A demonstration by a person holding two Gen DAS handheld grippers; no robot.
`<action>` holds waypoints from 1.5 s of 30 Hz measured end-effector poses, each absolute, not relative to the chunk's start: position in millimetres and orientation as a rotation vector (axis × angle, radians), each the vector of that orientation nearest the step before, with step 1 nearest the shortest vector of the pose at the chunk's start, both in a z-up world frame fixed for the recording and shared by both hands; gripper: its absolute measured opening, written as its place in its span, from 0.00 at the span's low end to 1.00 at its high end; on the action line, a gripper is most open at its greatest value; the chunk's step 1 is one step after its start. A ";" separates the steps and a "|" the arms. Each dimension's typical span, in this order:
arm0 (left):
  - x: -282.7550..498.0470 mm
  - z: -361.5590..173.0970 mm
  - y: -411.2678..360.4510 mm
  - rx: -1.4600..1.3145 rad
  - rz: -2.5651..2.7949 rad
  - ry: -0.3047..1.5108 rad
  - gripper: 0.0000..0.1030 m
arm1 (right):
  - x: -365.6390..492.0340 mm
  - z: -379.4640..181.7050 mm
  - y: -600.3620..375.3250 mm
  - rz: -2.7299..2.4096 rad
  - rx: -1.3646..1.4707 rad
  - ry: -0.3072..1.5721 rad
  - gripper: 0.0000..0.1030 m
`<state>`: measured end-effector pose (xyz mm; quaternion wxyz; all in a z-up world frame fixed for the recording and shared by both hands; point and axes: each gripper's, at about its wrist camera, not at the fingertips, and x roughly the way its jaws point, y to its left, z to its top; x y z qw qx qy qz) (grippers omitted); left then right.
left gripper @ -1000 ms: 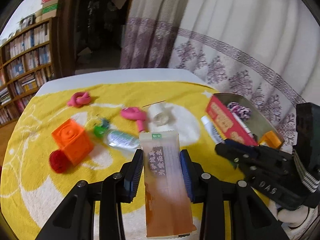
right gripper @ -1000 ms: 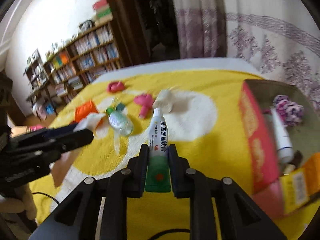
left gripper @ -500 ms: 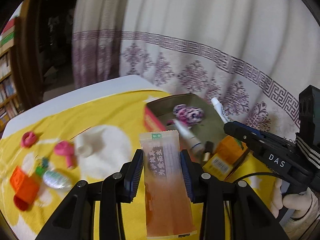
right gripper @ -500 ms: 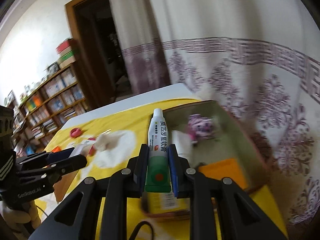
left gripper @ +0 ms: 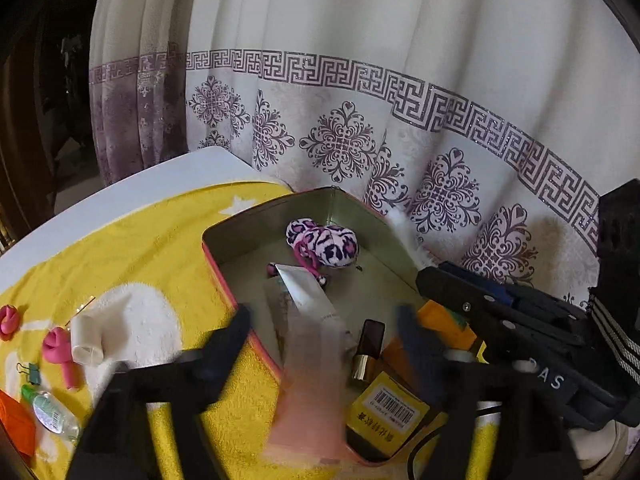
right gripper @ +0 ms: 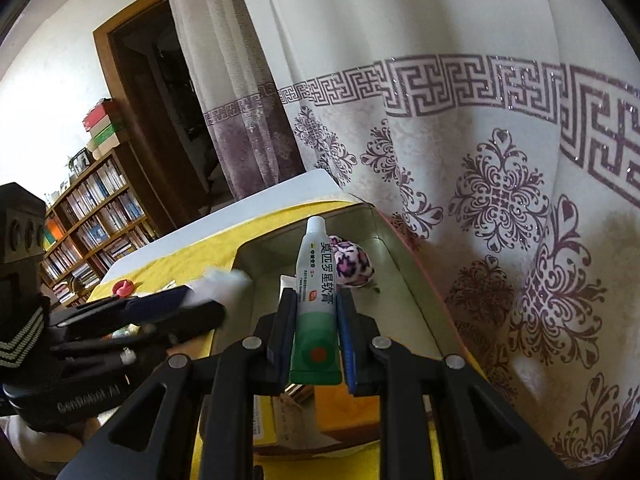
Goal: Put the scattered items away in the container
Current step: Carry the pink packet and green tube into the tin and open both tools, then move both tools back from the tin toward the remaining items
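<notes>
My left gripper (left gripper: pixel 322 320) hangs over the near edge of the open tin (left gripper: pixel 256 216), and its jaws are opening. The orange sachet (left gripper: pixel 312 384) shows as a blur between them, with neither pad pressing on it. In the tin lie a pink leopard plush (left gripper: pixel 324 242), a white tube (left gripper: pixel 308 296), a small brown bottle (left gripper: pixel 370 344) and a yellow box (left gripper: pixel 388 412). My right gripper (right gripper: pixel 315 298) is shut on a green-and-white ointment tube (right gripper: pixel 316 276), held cap-forward above the tin (right gripper: pixel 404 248). In the left wrist view, that right gripper (left gripper: pixel 500 312) is to the right.
On the yellow towel (left gripper: pixel 140 248) to the left lie two pink knots (left gripper: pixel 60 348), a white roll (left gripper: pixel 86 336), a green clip (left gripper: pixel 34 372), a small clear bottle (left gripper: pixel 52 412) and an orange block (left gripper: pixel 16 424). A patterned curtain (left gripper: pixel 360 140) hangs right behind the tin.
Both grippers have swung right, from the scattered items to above the tin. The left jaws have spread apart and the sachet has come loose. The right grip on the tube is unchanged.
</notes>
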<state>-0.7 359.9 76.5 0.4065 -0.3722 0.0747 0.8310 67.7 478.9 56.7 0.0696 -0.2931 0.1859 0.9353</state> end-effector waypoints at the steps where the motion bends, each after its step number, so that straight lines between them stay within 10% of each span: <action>1: -0.7 76.6 357.9 -0.935 2.100 0.182 0.81 | 67.1 55.3 480.3 2.808 -0.889 0.573 0.23; 27: -20.5 72.9 221.7 -1.034 2.318 -0.012 0.81 | 52.2 63.0 411.6 2.944 -0.966 0.567 0.23; 33: -28.1 66.6 166.9 -1.062 2.427 -0.055 0.81 | 40.5 64.2 374.8 3.000 -1.014 0.514 0.42; 45: -37.5 46.3 34.8 -1.163 2.667 -0.216 0.81 | 13.9 55.1 303.5 3.075 -1.163 0.388 0.46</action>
